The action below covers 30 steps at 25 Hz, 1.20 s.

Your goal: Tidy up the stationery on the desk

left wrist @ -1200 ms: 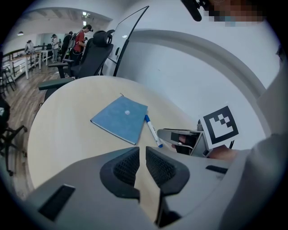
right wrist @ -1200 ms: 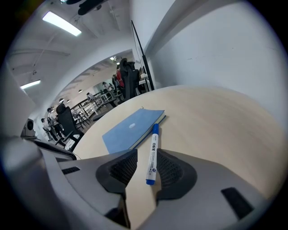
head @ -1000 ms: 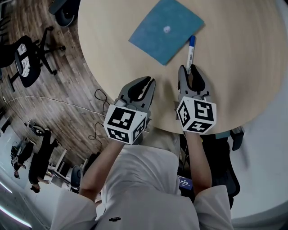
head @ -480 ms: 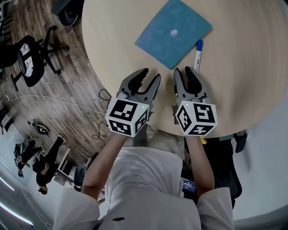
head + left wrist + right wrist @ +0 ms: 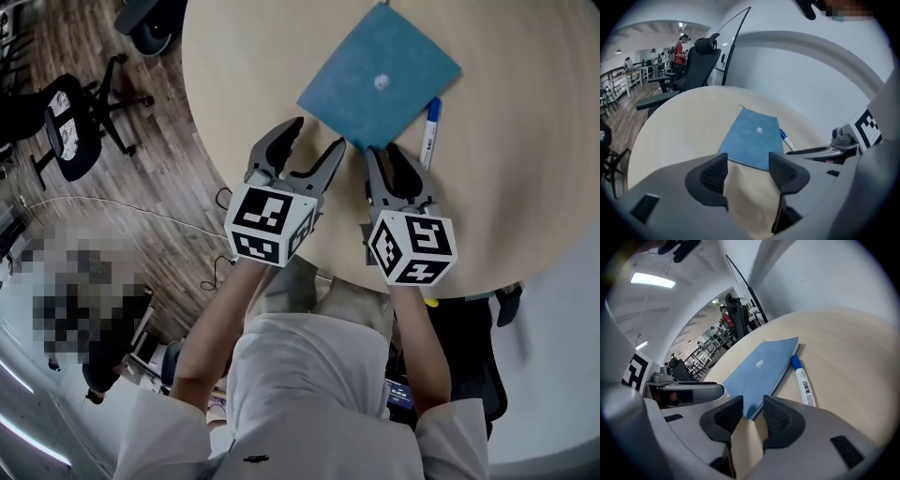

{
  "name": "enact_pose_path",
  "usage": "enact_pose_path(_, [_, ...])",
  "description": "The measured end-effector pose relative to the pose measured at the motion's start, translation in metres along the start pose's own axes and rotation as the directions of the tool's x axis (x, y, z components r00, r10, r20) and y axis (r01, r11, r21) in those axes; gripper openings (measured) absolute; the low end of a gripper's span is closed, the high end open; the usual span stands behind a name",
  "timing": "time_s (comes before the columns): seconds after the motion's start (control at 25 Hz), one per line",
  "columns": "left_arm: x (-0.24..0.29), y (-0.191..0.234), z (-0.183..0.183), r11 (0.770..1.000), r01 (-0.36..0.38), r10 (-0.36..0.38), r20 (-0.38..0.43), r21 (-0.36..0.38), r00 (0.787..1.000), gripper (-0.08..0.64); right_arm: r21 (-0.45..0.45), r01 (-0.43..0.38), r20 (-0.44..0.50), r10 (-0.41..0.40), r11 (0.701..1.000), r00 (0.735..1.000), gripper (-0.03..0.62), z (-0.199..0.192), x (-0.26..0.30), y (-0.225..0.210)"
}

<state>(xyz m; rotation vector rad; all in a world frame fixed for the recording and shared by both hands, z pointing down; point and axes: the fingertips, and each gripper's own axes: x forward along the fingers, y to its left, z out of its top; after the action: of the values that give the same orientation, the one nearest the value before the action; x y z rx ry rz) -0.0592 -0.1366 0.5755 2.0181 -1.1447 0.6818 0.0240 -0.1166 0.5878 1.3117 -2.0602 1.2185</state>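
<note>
A blue notebook (image 5: pixel 380 75) lies flat on the round pale table (image 5: pixel 525 187). A white marker with a blue cap (image 5: pixel 430 131) rests along the notebook's right edge. My left gripper (image 5: pixel 312 141) is open wide at the notebook's near left edge, with nothing between its fingers. My right gripper (image 5: pixel 389 161) stands just short of the notebook's near corner, its jaws a narrow gap apart and empty, with the marker off to its right. In the left gripper view the notebook (image 5: pixel 752 138) lies just beyond my jaws. In the right gripper view the notebook (image 5: pixel 761 366) and marker (image 5: pixel 803 380) lie ahead.
The table's near edge (image 5: pixel 309 239) curves under both grippers. Office chairs (image 5: pixel 70 131) stand on the wood floor at the left. A black chair (image 5: pixel 701 58) and people far off show beyond the table in the left gripper view.
My left gripper has moved forward to the notebook's edge and opened wider. My right gripper has shifted left, away from the marker's end and toward the notebook's corner. Notebook and marker have stayed put.
</note>
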Motion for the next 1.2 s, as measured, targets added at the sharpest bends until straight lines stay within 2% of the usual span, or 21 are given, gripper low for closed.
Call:
enact_pose_path(0.32, [0.018,0.025,0.022,0.998,-0.026,0.024,0.02,0.057,0.999,0.272,0.003,0.012,-0.019,-0.012,1.0,1.0,0.129,-0.003,0.005,-0.002])
enact_pose_path(0.44, [0.025,0.031,0.023,0.998,-0.031,0.03,0.012,0.047,0.999,0.272,0.018,0.029,-0.031,-0.028,0.999,0.999,0.132,-0.005,0.006,-0.005])
enact_pose_path(0.6, [0.031,0.029,0.018,0.999,0.004,-0.004,-0.011,0.047,1.0,0.272,0.055,0.031,-0.027,-0.029,0.998,0.999,0.132,-0.006,0.009,-0.003])
enact_pose_path(0.88, [0.032,0.019,0.022,1.0,0.011,-0.01,0.011,-0.011,1.0,0.27,0.039,0.016,-0.022,-0.015,0.999,1.0,0.13,-0.003,0.0,-0.013])
enact_pose_path(1.2, [0.022,0.009,0.006,1.0,0.017,-0.017,-0.014,-0.008,1.0,0.27,0.041,0.015,-0.003,-0.015,0.999,1.0,0.089,-0.002,-0.013,-0.015])
